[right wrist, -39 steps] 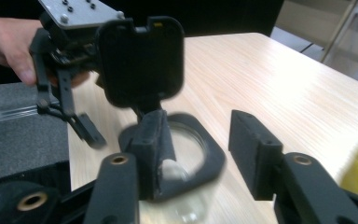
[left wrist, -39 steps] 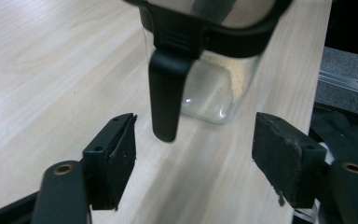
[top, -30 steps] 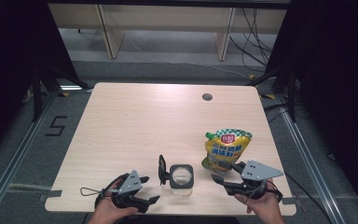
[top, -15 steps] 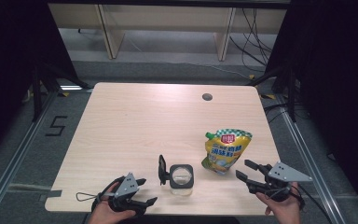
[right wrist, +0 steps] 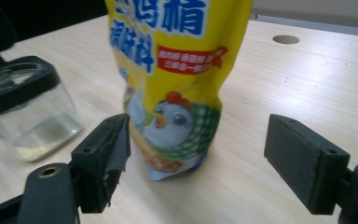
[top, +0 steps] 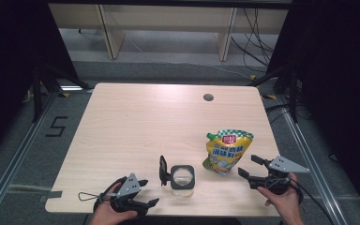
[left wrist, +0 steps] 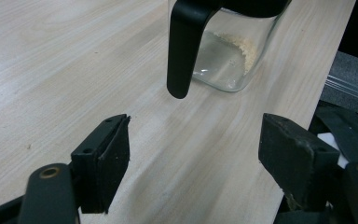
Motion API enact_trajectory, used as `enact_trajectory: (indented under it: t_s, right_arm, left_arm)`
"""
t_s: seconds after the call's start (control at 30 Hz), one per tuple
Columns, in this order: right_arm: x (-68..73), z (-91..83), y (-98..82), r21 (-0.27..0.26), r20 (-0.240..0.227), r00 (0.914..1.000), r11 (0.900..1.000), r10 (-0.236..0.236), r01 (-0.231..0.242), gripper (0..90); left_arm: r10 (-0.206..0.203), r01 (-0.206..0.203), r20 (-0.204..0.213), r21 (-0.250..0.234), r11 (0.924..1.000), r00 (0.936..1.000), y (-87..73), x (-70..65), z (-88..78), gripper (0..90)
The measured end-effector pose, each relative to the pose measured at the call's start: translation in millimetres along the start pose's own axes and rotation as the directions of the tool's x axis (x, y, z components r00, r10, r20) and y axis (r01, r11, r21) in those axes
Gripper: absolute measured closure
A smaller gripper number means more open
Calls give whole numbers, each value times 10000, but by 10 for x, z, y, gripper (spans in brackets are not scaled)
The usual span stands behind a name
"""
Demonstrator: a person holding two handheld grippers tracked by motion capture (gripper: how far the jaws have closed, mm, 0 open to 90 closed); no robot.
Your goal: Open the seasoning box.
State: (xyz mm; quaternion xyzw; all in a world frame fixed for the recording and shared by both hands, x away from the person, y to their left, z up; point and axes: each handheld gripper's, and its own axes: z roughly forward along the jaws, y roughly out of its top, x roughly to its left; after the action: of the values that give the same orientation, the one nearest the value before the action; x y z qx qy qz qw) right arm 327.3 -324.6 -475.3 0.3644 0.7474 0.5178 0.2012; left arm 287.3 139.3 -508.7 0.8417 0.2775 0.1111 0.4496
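Observation:
A yellow stand-up pouch (top: pixel 228 152) with a chicken picture stands upright right of centre on the wooden table (top: pixel 136 122). Left of it sits a small glass jar (top: pixel 182 177) with a black rim and a flipped-up black lid (top: pixel 163 169); a little pale powder lies in it. My right gripper (top: pixel 247 166) is just right of the pouch. Its jaws have just been opening and stand wide, with the pouch (right wrist: pixel 177 70) ahead of them, untouched. My left gripper (top: pixel 148 192) is open near the front edge, pointing at the jar (left wrist: pixel 223 56) and its lid (left wrist: pixel 184 46).
A round cable hole (top: pixel 208 97) is in the table's far right part. The table's front edge runs just below both hands. Dark floor rails flank the table, and a "5" mark (top: pixel 56 125) lies on the floor at left.
My right gripper has drawn back to the right, away from the pouch, and its jaws have spread wider. The pouch stays standing. The left gripper has kept its place.

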Motion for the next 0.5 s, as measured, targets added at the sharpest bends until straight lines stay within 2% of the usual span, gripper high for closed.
enact_trajectory:
  t_s: [0.03, 0.1, 0.13, 0.17, 0.2, 0.23, 0.27, 0.3, 0.33, 0.37, 0.4, 0.47, 0.5]
  right_arm:
    - [-4, 17, 5, 117, -1, 9999, 9999, 104, -104, 229]
    - [-22, 60, 14, 125, -22, 10000, 9999, 8, -8, 236]
    - [-29, 85, 23, 264, -20, 10000, 9996, -33, 33, 233]
    - [-50, 116, 29, 303, -12, 9997, 9992, -257, 257, 233]
    - [-40, 137, 32, 421, -56, 10000, 9991, -71, 73, 234]
    - [-62, 169, 39, 361, -115, 9992, 9986, -381, 385, 235]
    - [-52, 189, 45, 388, -21, 9991, 9983, -429, 430, 235]
    - [-42, 204, 50, 427, -127, 9994, 9985, -335, 340, 235]
    - [-65, 231, 63, 328, -190, 9978, 9974, -641, 647, 235]
    - [-57, 254, 64, 438, -281, 9976, 9970, -630, 642, 234]
    - [-64, 291, 74, 349, -412, 9969, 9970, -676, 691, 235]
    - [-41, 348, 86, 348, -543, 9963, 9970, -666, 685, 238]
    - [-47, 375, 100, 388, -694, 9938, 9952, -874, 903, 241]
  left_arm:
    - [19, -19, 21, 101, 9999, 10000, 8, 1, -1, 245]
    - [183, -185, 86, 149, 9997, 9998, 17, 9, 4, 245]
    - [220, -221, 202, 5, 9998, 9996, 15, 6, 15, 245]
    - [-18, 19, 150, -70, 10000, 9999, 7, -16, 23, 245]
    - [214, -215, 50, 143, 9997, 9998, 11, 0, 12, 245]
    - [205, -206, 50, 127, 9997, 9998, 13, 0, 15, 245]
    - [70, -71, 150, 84, 9999, 9999, 13, -7, 21, 245]
    - [64, -66, 125, 107, 9999, 9999, 13, -5, 23, 245]
    - [60, -61, 118, 90, 9999, 9999, 10, -5, 24, 245]
    - [268, -269, 156, 88, 9996, 9995, 13, 7, 21, 245]
    - [296, -297, 150, 98, 9995, 9995, 17, 9, 17, 245]
    - [57, -57, 113, 34, 10000, 9999, 15, -2, 19, 245]
    - [295, -296, 122, 27, 9996, 9995, 20, 12, 17, 245]
